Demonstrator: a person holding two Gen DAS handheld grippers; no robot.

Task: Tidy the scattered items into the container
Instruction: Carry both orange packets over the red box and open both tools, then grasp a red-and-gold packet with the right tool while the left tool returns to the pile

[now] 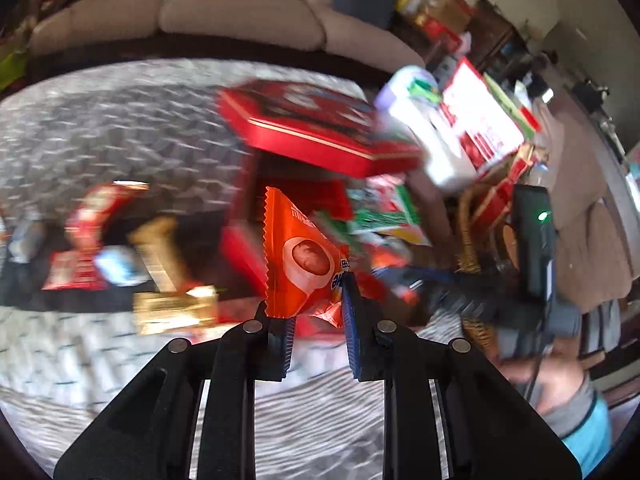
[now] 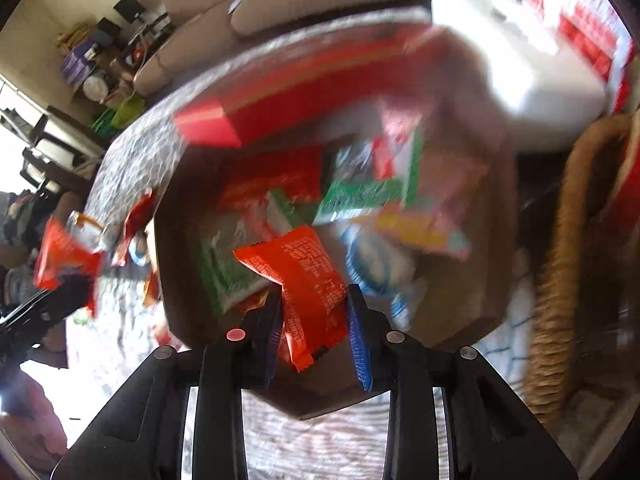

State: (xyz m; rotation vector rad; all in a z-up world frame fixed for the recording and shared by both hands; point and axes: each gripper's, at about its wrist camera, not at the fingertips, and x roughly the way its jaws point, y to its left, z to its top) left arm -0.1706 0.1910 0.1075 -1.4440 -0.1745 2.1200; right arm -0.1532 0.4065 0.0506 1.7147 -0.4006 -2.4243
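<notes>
The left gripper [image 1: 318, 314] is pinching an orange snack packet [image 1: 300, 256] between nearly closed fingers, above the tablecloth [image 1: 120, 128]. The right gripper [image 2: 316, 332] is clamping a second orange packet [image 2: 308, 280] over the open brown container [image 2: 472, 240], where blurred snack packs [image 2: 368, 188] are lying.

We see an open box [image 2: 472, 312] on a patterned cloth [image 2: 320, 440], with many snack packets [image 2: 360, 196] lying inside it. Its lid [image 1: 316, 132] stands raised behind the opening. To the left of the box, loose wrappers [image 1: 160, 264] lie on the cloth. A woven basket [image 2: 560, 280] sits just right of the box. A sofa [image 1: 240, 16] stands behind.
</notes>
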